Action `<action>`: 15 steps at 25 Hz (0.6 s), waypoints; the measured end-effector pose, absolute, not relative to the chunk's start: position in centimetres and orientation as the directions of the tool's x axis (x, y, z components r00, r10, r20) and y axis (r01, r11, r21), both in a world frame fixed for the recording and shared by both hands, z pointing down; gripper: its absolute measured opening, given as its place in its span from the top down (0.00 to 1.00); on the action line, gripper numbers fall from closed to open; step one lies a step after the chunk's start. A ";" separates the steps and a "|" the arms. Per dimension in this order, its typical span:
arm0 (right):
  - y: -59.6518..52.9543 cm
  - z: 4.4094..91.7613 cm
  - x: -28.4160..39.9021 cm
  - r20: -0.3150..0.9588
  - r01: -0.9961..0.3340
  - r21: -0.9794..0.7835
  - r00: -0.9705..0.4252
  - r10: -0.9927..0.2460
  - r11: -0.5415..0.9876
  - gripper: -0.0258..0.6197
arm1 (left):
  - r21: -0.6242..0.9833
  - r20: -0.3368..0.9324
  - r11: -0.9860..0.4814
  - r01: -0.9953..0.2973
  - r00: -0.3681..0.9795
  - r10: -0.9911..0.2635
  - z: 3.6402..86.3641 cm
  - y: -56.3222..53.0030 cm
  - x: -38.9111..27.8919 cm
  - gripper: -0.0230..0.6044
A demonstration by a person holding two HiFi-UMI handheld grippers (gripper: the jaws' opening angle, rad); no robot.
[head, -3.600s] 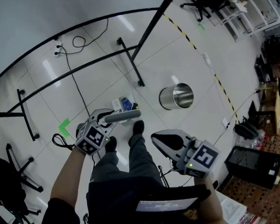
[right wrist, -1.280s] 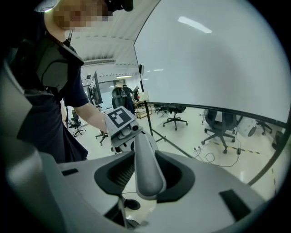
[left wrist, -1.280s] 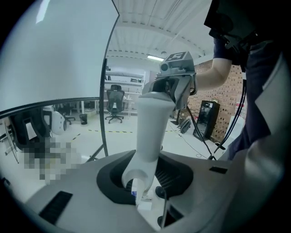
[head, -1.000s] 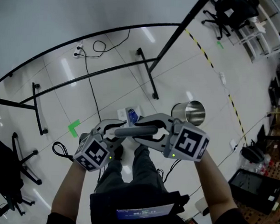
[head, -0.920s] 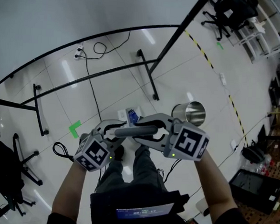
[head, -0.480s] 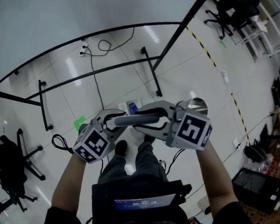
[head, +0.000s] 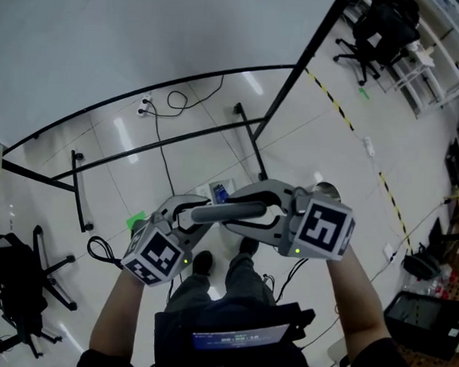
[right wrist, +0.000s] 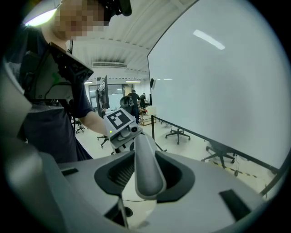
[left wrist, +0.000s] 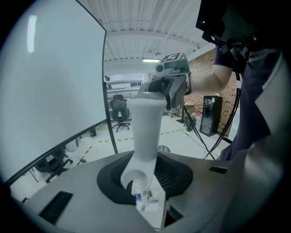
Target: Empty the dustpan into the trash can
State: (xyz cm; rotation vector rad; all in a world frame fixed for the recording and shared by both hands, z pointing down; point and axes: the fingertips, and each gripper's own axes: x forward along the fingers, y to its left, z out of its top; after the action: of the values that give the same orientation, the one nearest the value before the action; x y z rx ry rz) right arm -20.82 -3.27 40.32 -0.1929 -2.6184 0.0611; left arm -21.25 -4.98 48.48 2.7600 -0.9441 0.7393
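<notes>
Both grippers hold the dustpan's grey handle, which lies level across the head view. My left gripper is shut on its left end and my right gripper is shut on its right end. In the left gripper view the handle runs away from the jaws toward the right gripper. Below it hangs the white dustpan pan with blue and white litter. The steel trash can stands on the floor, mostly hidden behind the right gripper; it also shows small as the trash can. In the right gripper view the handle points at the left gripper.
A black tubular frame with feet crosses the floor ahead, with cables by the wall. Office chairs stand at the left and far right. A green tape mark and a yellow-black floor line show. A black case sits lower right.
Earlier the right gripper was off to the right, away from the handle; it is now closed on it. Over the last second both grippers rose with the handle, covering more of the trash can.
</notes>
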 end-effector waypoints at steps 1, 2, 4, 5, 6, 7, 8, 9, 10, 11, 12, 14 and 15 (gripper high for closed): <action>-3.2 39.9 -21.0 0.486 0.127 -0.076 -0.862 0.147 0.989 0.72 | -0.035 0.487 -0.794 -0.607 0.684 -0.544 48.1 -4.9 -21.3 0.81; -3.1 39.6 -21.1 0.481 0.128 -0.072 -0.864 0.147 0.989 0.72 | -0.039 0.483 -0.793 -0.608 0.683 -0.548 47.8 -4.9 -21.4 0.81; -3.0 38.7 -21.2 0.475 0.130 -0.062 -0.868 0.144 0.990 0.72 | -0.047 0.478 -0.788 -0.613 0.679 -0.557 47.1 -4.9 -21.5 0.81; -3.0 38.3 -21.2 0.475 0.130 -0.055 -0.869 0.141 0.990 0.72 | -0.051 0.476 -0.786 -0.616 0.678 -0.561 46.6 -4.9 -21.5 0.81; -3.0 37.8 -21.2 0.477 0.130 -0.046 -0.868 0.137 0.990 0.72 | -0.055 0.473 -0.785 -0.617 0.677 -0.564 46.2 -4.9 -21.5 0.81; -3.0 37.3 -21.3 0.478 0.131 -0.036 -0.868 0.133 0.991 0.72 | -0.060 0.470 -0.786 -0.616 0.677 -0.566 45.8 -4.9 -21.6 0.81; -3.0 36.9 -21.3 0.478 0.133 -0.027 -0.869 0.129 0.991 0.72 | -0.065 0.464 -0.786 -0.615 0.679 -0.569 45.3 -4.9 -21.6 0.81; -3.0 36.4 -21.4 0.474 0.133 -0.019 -0.871 0.126 0.991 0.72 | -0.070 0.455 -0.786 -0.614 0.681 -0.573 44.7 -5.0 -21.7 0.81; -3.1 35.9 -21.4 0.469 0.131 -0.013 -0.875 0.122 0.991 0.72 | -0.076 0.448 -0.785 -0.615 0.682 -0.578 44.2 -5.1 -21.7 0.81; -3.1 35.5 -21.4 0.463 0.128 -0.009 -0.878 0.117 0.992 0.72 | -0.083 0.443 -0.785 -0.614 0.682 -0.581 43.8 -5.1 -21.7 0.81; -3.1 35.1 -21.4 0.458 0.124 -0.006 -0.882 0.113 0.992 0.72 | -0.090 0.440 -0.786 -0.612 0.683 -0.583 43.4 -5.2 -21.7 0.81; -3.1 34.3 -21.2 0.451 0.121 -0.001 -0.886 0.109 0.993 0.72 | -0.100 0.436 -0.790 -0.605 0.687 -0.581 42.5 -5.2 -21.5 0.81; -3.0 33.9 -21.1 0.449 0.121 0.002 -0.887 0.107 0.993 0.72 | -0.106 0.435 -0.792 -0.601 0.688 -0.581 42.1 -5.1 -21.4 0.81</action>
State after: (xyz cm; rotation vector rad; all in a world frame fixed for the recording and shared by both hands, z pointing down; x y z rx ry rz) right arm -21.09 -3.01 33.88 -0.1619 -2.6722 -0.0410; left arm -21.36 -5.11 42.08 2.8453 -0.9966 0.7085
